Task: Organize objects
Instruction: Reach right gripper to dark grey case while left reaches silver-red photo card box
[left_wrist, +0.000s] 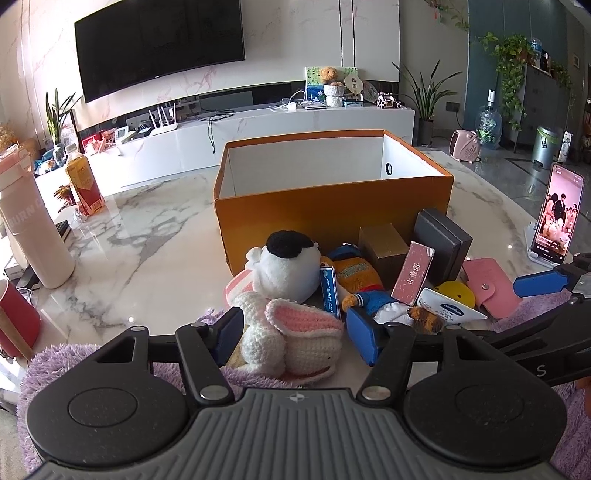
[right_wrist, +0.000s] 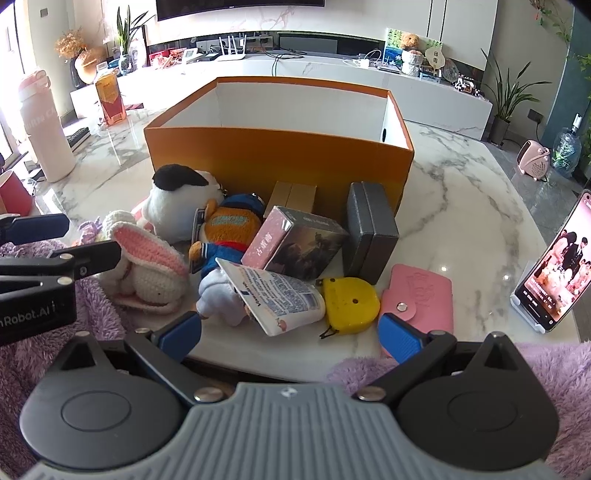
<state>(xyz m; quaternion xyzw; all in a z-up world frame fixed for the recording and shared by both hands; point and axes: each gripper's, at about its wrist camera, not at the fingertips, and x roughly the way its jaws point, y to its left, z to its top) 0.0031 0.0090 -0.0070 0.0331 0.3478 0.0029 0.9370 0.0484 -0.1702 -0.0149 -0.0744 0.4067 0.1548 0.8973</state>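
While orange box (left_wrist: 332, 214) sits frame centre, left gripper (left_wrist: 295, 332) fingers straddle crochet rabbit (left_wrist: 291, 332) unpressed; right gripper (right_wrist: 290, 330) fingers wide, empty.

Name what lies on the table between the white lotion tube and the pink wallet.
A yellow tape measure lies between the lotion tube and pink wallet, clearest in the right wrist view.

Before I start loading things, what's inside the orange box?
The orange box shows only bare white inner walls and one dark round hole in its right end wall. Its near wall hides the floor, so anything lying low inside cannot be seen.
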